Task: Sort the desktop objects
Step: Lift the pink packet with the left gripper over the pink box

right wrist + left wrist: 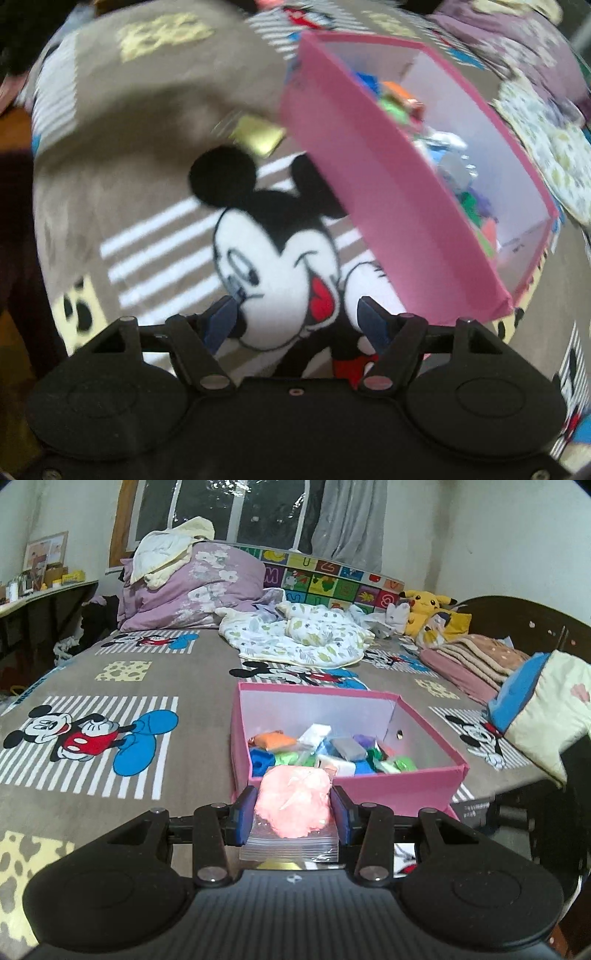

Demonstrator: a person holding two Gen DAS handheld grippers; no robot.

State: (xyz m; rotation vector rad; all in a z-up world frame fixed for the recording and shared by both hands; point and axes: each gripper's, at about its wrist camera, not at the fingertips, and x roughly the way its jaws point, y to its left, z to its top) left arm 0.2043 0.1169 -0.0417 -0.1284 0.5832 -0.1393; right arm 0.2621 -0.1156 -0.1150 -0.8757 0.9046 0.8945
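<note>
My left gripper [294, 805] is shut on a clear zip bag of pink clay [295, 799], held just in front of the near wall of a pink box [388, 790]. The box holds several bagged clay pieces in orange, white, grey, blue and green. In the right wrist view the pink box [384, 206] stands to the upper right. My right gripper [299, 319] is open and empty over the Mickey Mouse bedsheet. A gold-coloured packet [258, 138] lies on the sheet by the box's corner; this view is blurred.
Everything rests on a grey Mickey Mouse bedsheet [110, 686]. Behind the box lie a leaf-print blanket [295, 638], purple bedding [192, 587], a Pikachu plush [424, 609] and folded pink blankets [472, 661]. A desk [37, 594] stands far left.
</note>
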